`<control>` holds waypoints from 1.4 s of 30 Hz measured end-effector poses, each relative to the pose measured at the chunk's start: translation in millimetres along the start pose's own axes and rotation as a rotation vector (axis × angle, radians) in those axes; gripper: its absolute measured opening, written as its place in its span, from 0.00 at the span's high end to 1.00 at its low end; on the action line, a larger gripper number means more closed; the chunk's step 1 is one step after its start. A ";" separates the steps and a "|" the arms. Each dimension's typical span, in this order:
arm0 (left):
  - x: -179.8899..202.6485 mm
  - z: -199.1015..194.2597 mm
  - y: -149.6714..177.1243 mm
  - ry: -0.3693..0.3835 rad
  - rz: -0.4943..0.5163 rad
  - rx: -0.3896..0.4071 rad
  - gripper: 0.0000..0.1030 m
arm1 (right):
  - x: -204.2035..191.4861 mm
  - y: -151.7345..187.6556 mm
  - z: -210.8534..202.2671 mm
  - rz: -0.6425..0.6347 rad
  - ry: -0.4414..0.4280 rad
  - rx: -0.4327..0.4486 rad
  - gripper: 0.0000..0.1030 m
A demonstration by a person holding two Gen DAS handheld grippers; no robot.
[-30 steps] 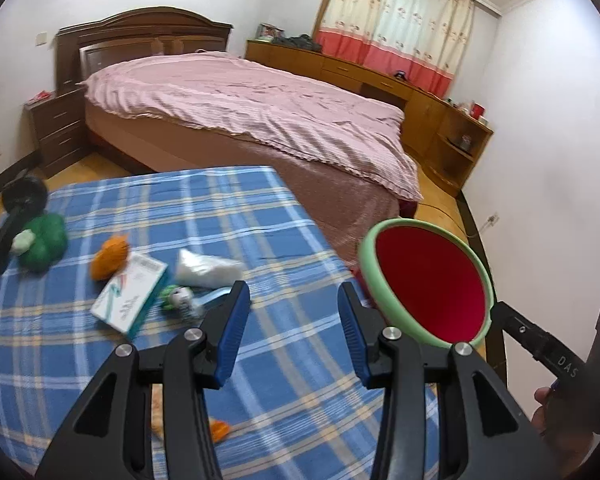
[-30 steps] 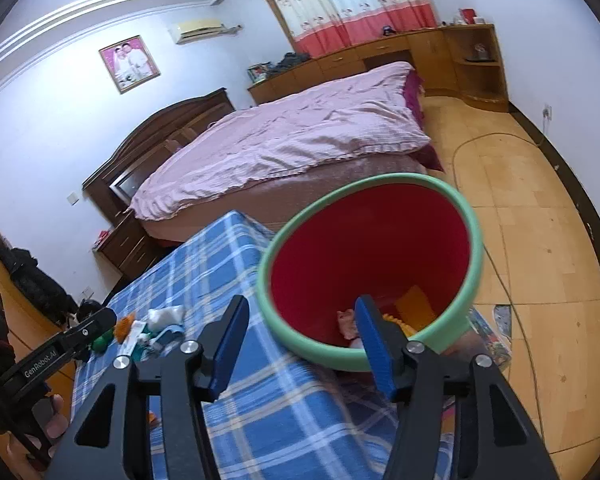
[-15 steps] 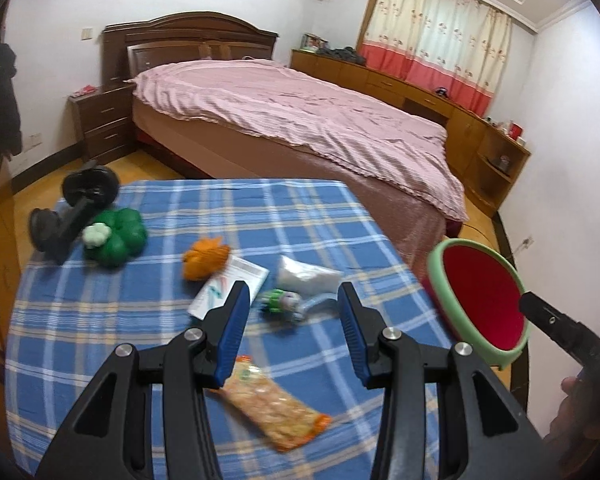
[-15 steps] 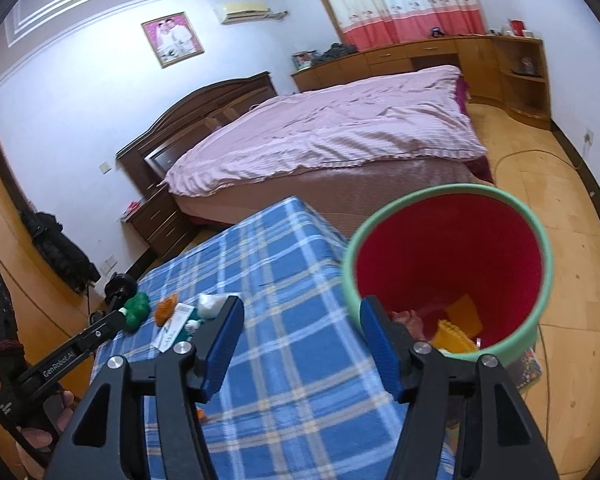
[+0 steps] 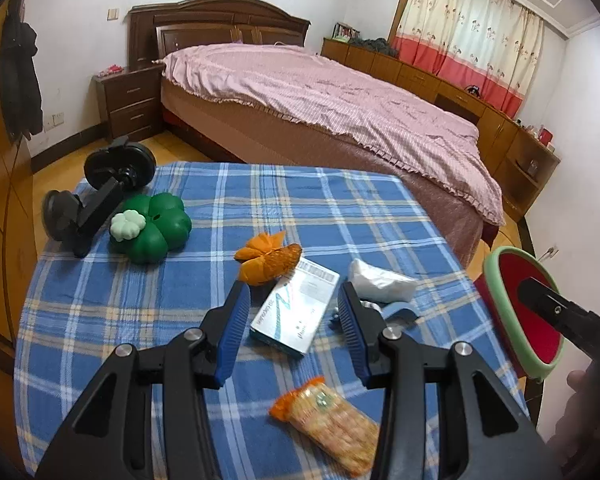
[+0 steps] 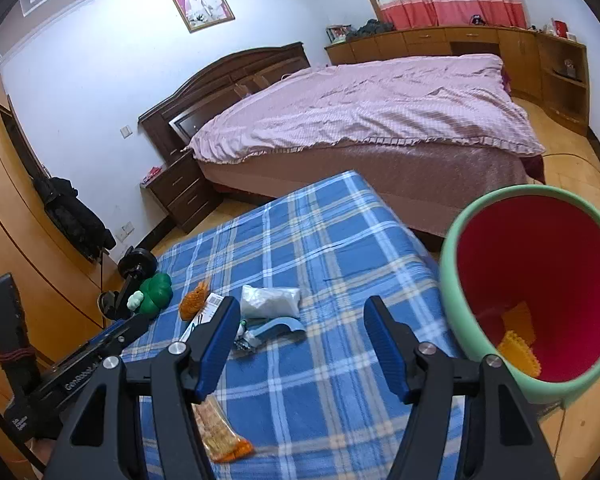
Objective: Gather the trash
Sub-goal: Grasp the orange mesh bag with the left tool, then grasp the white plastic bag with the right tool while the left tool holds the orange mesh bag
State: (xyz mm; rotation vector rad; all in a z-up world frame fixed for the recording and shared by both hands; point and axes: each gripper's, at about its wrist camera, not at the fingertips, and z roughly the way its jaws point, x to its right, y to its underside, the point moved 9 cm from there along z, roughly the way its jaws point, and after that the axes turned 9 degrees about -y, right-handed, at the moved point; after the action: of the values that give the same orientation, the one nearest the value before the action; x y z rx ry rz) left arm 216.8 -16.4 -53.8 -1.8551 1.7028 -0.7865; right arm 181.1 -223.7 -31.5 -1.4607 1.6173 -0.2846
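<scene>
Trash lies on the blue plaid table [image 5: 308,208]: an orange net bag [image 5: 266,260], a white-teal box [image 5: 296,310], a white crumpled bag [image 5: 378,282], a blue tape dispenser [image 6: 274,330] and an orange snack packet [image 5: 328,422]. My left gripper [image 5: 294,316] is open and empty, hovering just above the box. My right gripper [image 6: 300,330] is open and empty above the table's right part. The green bin with red inside [image 6: 540,284] stands off the table's right edge and holds yellow scraps; it also shows in the left wrist view [image 5: 500,280].
A green clover-shaped toy [image 5: 152,226] and a black camera mount [image 5: 96,200] sit at the table's far left. A bed with a pink cover [image 5: 332,96] stands behind, with a nightstand [image 5: 130,104] beside it. Wooden cabinets [image 6: 480,40] line the far wall.
Both grippers have swung left, away from the bin and toward the trash on the table. The left gripper has come closer over the box. Both stayed open.
</scene>
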 end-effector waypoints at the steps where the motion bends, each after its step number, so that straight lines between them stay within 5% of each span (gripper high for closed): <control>1: -0.7 6.3 -0.1 -0.002 0.001 -0.007 0.56 | -0.9 -0.1 5.3 0.001 0.000 -0.006 0.35; 21: -4.9 97.1 -9.2 0.003 -0.004 -0.080 0.55 | 21.4 7.7 80.7 0.053 0.036 -0.116 0.35; 33: -18.7 90.3 -9.4 0.059 -0.076 -0.062 0.82 | 7.1 13.3 100.3 0.036 0.024 -0.156 0.35; 42: -48.8 64.9 -9.1 0.061 -0.174 -0.027 0.83 | -14.1 19.5 116.0 0.005 0.016 -0.177 0.28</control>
State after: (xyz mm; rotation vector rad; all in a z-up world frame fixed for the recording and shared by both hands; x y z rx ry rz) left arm 266.4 31.6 -97.4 -2.0374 1.6113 -0.9018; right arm 251.4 -161.0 -103.5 -1.5900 1.6940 -0.1528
